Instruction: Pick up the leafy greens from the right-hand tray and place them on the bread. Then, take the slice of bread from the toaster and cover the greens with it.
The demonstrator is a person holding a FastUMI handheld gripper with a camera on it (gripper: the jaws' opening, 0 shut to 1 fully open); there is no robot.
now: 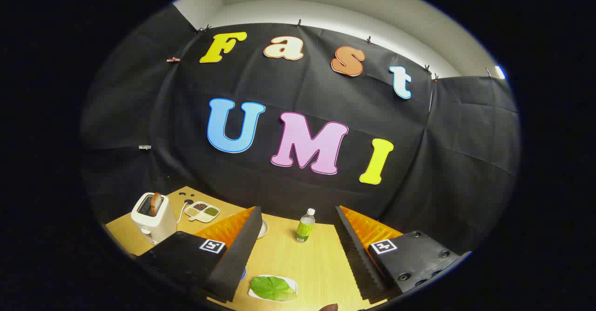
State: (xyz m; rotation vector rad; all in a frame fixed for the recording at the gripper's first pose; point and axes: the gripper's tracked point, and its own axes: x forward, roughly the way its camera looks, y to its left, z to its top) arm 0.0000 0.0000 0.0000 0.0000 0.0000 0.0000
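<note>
Gripper [298, 236] wide open, nothing held; its two fingers splay apart w/ bare wooden tabletop [321, 260] showing between them. Leafy greens [271, 287] lie flat on a small white tray [291, 281], low between the fingers, nearer the left finger than the right, not touching either. Greens are one broad green leaf piece covering most of the tray. A blue edge [244, 273] peeks out just beside the left finger's inner side, next to the tray; can't tell what it is. Beyond the fingertips, roughly btwn them, a small clear bottle [305, 226] w/ green label and white cap stands upright on the table. A white round dish rim [264, 228] shows just past the left fingertip, mostly hidden behind the finger; can't tell what's on it. Well off to the left beyond the left finger sits a white toaster [151, 218], a brown bread slice [156, 203] sticking up out of its slot. Toaster cord [181, 212] curls toward a white divided dish [203, 211] just beside it, compartments holding dark, tan and green bits. Black cloth wall [465, 138] rises behind the table. Small dark-reddish rounded thing [329, 307] at the near table edge, below the gap btwn fingers; unclear what.
</note>
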